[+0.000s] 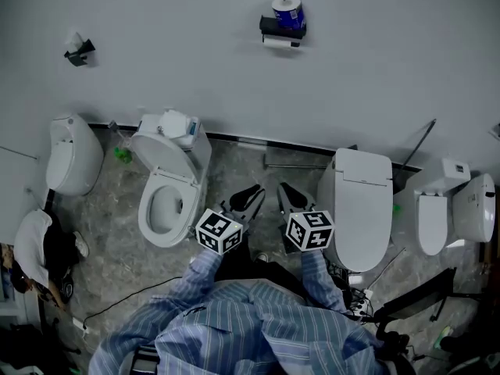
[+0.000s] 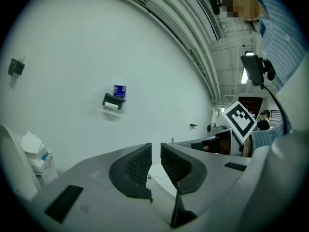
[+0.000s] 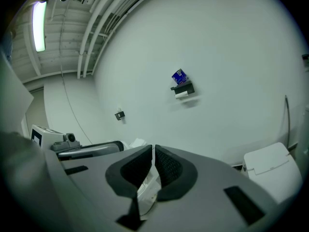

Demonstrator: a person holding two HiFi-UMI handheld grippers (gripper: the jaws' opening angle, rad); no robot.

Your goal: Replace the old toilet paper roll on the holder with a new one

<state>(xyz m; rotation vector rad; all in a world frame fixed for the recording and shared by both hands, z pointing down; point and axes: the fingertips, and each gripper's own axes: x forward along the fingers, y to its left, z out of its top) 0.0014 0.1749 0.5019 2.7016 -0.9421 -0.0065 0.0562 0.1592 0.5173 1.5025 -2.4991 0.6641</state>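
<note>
A black wall holder (image 1: pixel 281 30) hangs high on the white wall, with a thin old roll (image 1: pixel 280 43) under it and a new roll in blue wrap (image 1: pixel 287 11) standing on its top. The holder (image 2: pixel 114 101) and the blue-wrapped roll (image 2: pixel 119 91) also show in the left gripper view, and both, holder (image 3: pixel 182 90) and roll (image 3: pixel 179 76), in the right gripper view. My left gripper (image 1: pixel 248 200) and right gripper (image 1: pixel 291 196) are held side by side low over the floor, far from the holder. Both are shut with nothing between the jaws.
An open toilet (image 1: pixel 168 194) stands at the left, a closed toilet (image 1: pixel 363 205) at the right, more fixtures (image 1: pixel 72 155) beyond. A second small wall bracket (image 1: pixel 78 51) sits at the upper left. A person (image 1: pixel 39 252) crouches at the far left. Cables lie on the marble floor.
</note>
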